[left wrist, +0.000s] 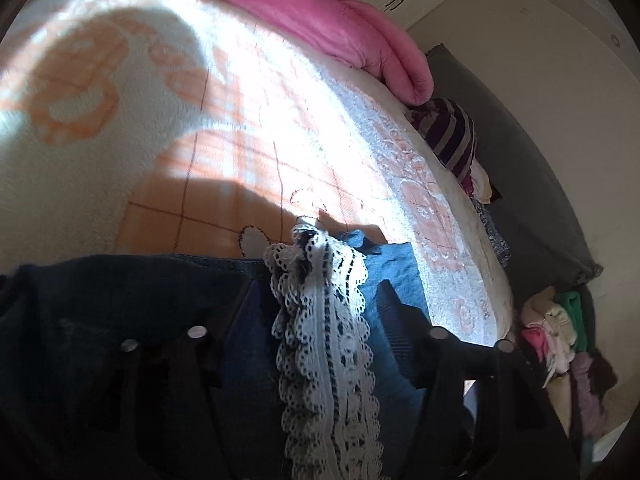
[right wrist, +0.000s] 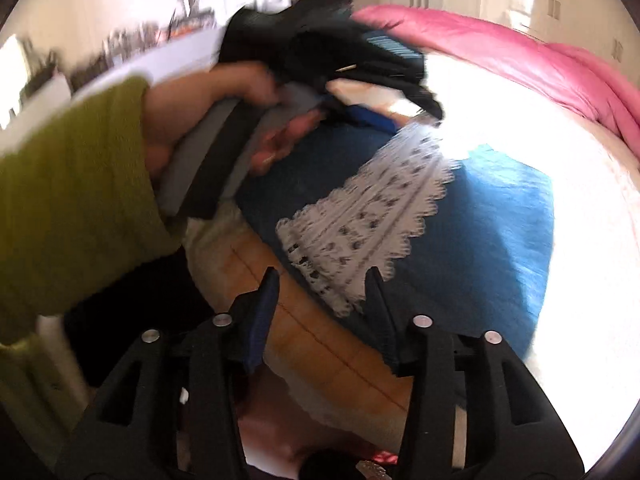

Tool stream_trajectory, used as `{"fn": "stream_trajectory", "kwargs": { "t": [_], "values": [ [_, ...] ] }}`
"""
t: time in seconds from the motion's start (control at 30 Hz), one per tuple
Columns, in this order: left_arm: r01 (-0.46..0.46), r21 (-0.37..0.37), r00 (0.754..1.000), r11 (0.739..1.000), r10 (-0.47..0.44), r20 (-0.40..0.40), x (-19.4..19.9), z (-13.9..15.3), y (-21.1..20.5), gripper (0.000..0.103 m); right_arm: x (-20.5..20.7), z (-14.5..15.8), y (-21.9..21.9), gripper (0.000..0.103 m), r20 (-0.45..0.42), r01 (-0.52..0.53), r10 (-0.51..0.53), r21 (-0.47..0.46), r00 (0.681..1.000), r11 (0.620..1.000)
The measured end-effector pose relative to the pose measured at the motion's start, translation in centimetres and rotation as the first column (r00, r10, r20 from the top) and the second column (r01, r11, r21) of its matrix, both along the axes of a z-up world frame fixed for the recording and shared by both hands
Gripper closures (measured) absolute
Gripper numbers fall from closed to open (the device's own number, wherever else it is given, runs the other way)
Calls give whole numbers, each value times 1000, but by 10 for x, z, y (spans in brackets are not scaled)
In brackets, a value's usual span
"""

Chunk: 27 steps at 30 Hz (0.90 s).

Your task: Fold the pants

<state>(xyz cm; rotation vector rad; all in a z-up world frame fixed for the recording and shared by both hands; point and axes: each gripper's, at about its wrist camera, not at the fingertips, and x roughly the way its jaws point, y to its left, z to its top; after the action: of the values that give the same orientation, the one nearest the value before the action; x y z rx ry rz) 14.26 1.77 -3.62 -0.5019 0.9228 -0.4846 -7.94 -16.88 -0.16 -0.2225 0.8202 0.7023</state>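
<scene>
Pants (right wrist: 480, 224), blue with a white lace stripe (right wrist: 372, 216) down the side, lie on a cream and peach fleece blanket (left wrist: 168, 128) on a bed, just ahead of both sets of tongs. We see the left gripper (left wrist: 316, 296) from its own camera: its jaws stand apart, the lace and blue cloth running up between them, and no pad visibly presses the fabric, so we read it as released. The right gripper (right wrist: 322, 280) is likewise apart, its tips over the near hem of the pants and the blanket's edge, grasping nothing we can make out. Beyond the right tongs, a hand (right wrist: 208, 100) in an olive-green sleeve (right wrist: 72, 200) carries the left tool.

For the step in hand, we judge it best to close on both layers of the cloth near one end, keep the lace stripe straight, and lift both corners evenly so the fold lands square.

A pink duvet (left wrist: 320, 28) lies far beyond the tongs. No brand, label or readable writing shows.
</scene>
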Motion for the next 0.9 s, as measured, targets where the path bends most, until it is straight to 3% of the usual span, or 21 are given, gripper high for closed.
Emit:
{"fn": "stream_trajectory", "kwargs": {
  "t": [0.2,0.33,0.4,0.47,0.53,0.73,0.87,0.9],
  "values": [
    [-1,115,995,993,-10,97,-50,23,4,42,15,12,-62,61,6,210,-210,53,978,976],
    [39,186,989,982,-64,131,-81,24,-16,44,22,2,-72,61,-43,227,-225,60,973,972],
    [79,222,984,972,-112,138,-94,19,-33,44,29,-12,-72,61,-73,208,-207,10,976,978],
    [128,304,979,944,-170,117,-103,4,-44,43,34,-30,-71,62,-115,236,-245,-84,963,968],
    [120,406,984,906,-163,72,-105,-17,-43,43,29,-34,-82,62,-117,250,-252,-32,961,968],
    [109,406,983,907,-160,92,-112,-14,-33,43,27,-34,-84,61,-122,251,-252,-22,960,968],
    [76,391,981,917,-139,136,-122,5,-30,41,29,-18,-92,44,-105,281,-274,52,956,958],
    [68,390,979,918,-137,152,-124,12,-29,34,27,-14,-97,44,-91,294,-287,69,954,953]
  ]
}}
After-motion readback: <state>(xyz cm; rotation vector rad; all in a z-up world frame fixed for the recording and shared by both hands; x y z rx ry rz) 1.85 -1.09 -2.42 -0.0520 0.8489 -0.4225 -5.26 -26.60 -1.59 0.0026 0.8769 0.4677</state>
